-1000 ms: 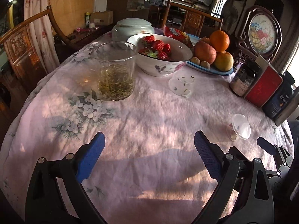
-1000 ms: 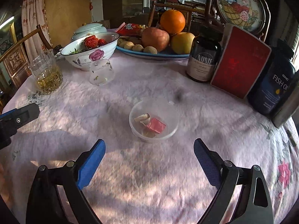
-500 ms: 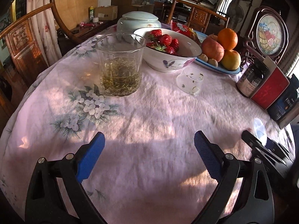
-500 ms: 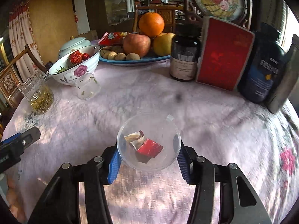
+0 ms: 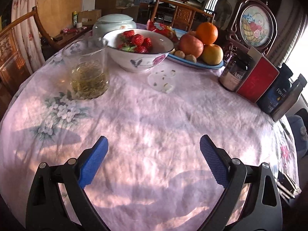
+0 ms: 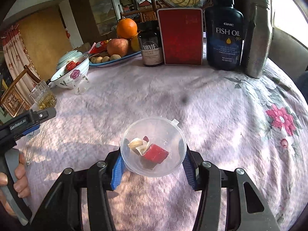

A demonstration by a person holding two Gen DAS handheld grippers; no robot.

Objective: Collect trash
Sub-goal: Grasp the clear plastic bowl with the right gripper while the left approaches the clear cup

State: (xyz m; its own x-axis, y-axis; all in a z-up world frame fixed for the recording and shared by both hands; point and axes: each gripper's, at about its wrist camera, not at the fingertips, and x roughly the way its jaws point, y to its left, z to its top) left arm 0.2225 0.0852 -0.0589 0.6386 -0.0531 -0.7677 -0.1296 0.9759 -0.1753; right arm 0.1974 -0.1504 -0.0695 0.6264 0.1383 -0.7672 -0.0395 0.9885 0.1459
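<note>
The right gripper [image 6: 153,165] has its jaws closed on a clear plastic cup [image 6: 153,146], gripping it from both sides so that its open mouth faces the camera; inside lie a red wrapper [image 6: 156,153] and pale scraps [image 6: 137,144]. The cup is above the pink floral tablecloth [image 6: 202,100] of the table. The left gripper [image 5: 153,158] hangs over a bare stretch of the cloth with its jaws wide apart and nothing between them. Farther back on the table lies a second clear cup [image 5: 162,80] on its side, just in front of the bowl of strawberries [image 5: 139,50], with a glass of tea [image 5: 87,71] to its left and a fruit plate [image 5: 198,61] behind.
</note>
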